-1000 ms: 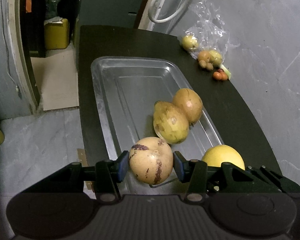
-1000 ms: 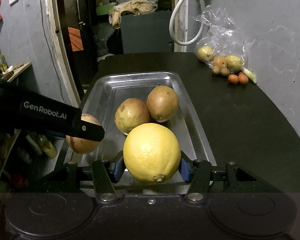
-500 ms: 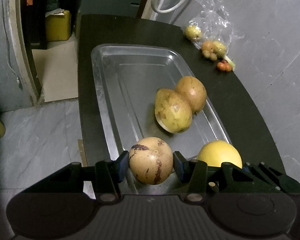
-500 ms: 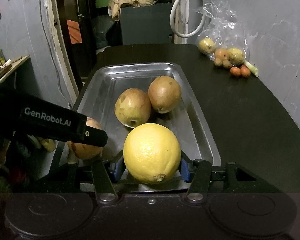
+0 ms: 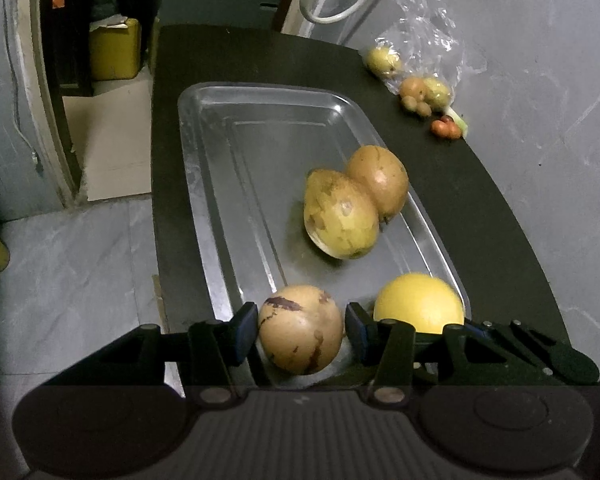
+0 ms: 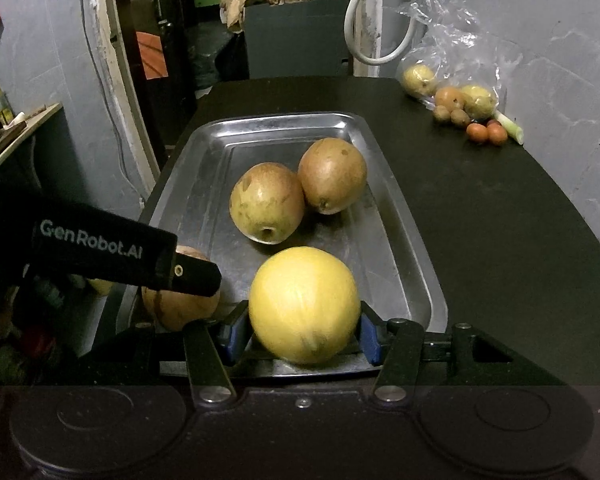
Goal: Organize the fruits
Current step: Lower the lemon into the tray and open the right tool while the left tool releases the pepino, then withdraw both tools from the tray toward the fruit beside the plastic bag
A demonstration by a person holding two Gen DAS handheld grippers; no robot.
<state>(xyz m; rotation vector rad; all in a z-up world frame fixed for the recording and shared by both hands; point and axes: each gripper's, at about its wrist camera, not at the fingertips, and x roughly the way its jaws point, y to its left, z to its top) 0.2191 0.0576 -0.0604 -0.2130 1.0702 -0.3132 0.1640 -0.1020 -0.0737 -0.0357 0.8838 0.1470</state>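
At the far left, the left gripper (image 5: 301, 327) is clamped on a tan fruit with dark streaks (image 5: 300, 329), its blue pads pressed to the fruit's two sides, over the near end of the metal tray (image 5: 204, 152). The tray lies lengthwise on the dark counter (image 5: 480, 216), running from about 6 o'clock toward 12 in the left wrist view. Moving right, two brownish fruits sit on the tray floor touching each other: a greenish-yellow mottled one (image 5: 340, 214) and, at its 1 o'clock, a browner one (image 5: 378, 180) close to the tray's right wall. Further right, the right gripper (image 6: 303, 326) is clamped on a round yellow citrus (image 6: 304, 306), also over the tray's near end, at about 4 o'clock from the mottled fruit; from the left wrist view the citrus sits just right of the streaked fruit. At the far right, around 1 o'clock on the counter against the grey wall (image 5: 540, 60), lies a clear plastic bag (image 6: 452, 52) with a few small fruits (image 6: 460, 100) in and beside it, and two small orange ones (image 6: 487, 133) nearest the front.
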